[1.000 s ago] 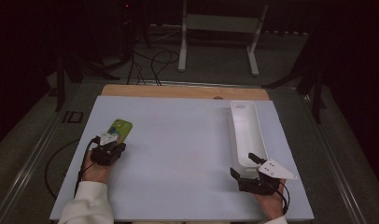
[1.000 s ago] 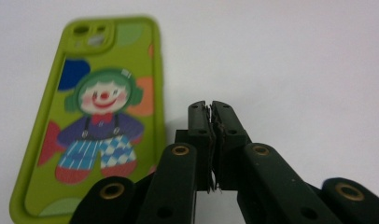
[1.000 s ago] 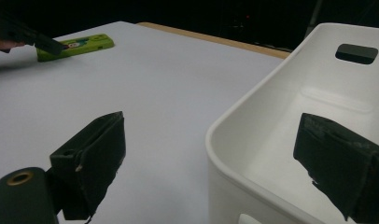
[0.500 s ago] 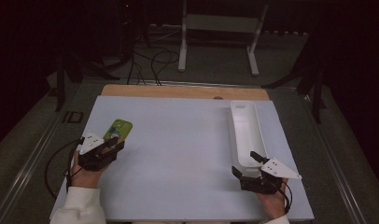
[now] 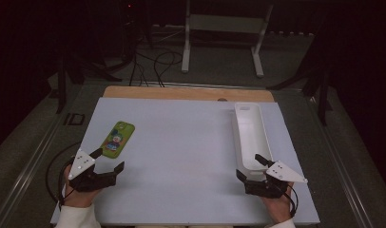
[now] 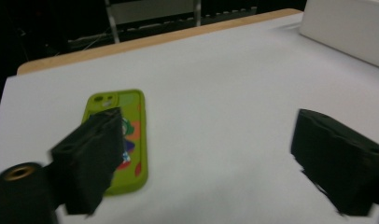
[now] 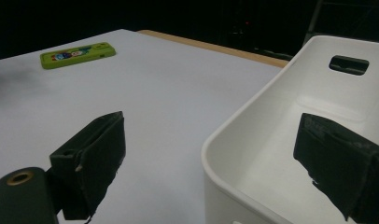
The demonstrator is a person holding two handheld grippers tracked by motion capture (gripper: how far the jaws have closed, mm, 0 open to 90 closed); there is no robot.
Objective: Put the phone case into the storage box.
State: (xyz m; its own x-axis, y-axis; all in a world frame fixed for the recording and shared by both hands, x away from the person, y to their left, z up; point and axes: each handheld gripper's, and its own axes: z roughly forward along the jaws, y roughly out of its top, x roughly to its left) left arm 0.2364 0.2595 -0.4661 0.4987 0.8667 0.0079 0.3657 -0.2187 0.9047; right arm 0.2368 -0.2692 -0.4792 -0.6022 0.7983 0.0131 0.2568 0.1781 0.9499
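On matte white table (image 5: 191, 156), flat glossy green phone case (image 5: 117, 136); both tongs agape, empty.

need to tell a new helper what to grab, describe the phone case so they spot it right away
Start at the white table sheet and look to its left side, across from the long white plastic bin. Lying flat there is the lime-green phone case, just ahead of the left gripper. It alone is brightly coloured, with a cartoon print.
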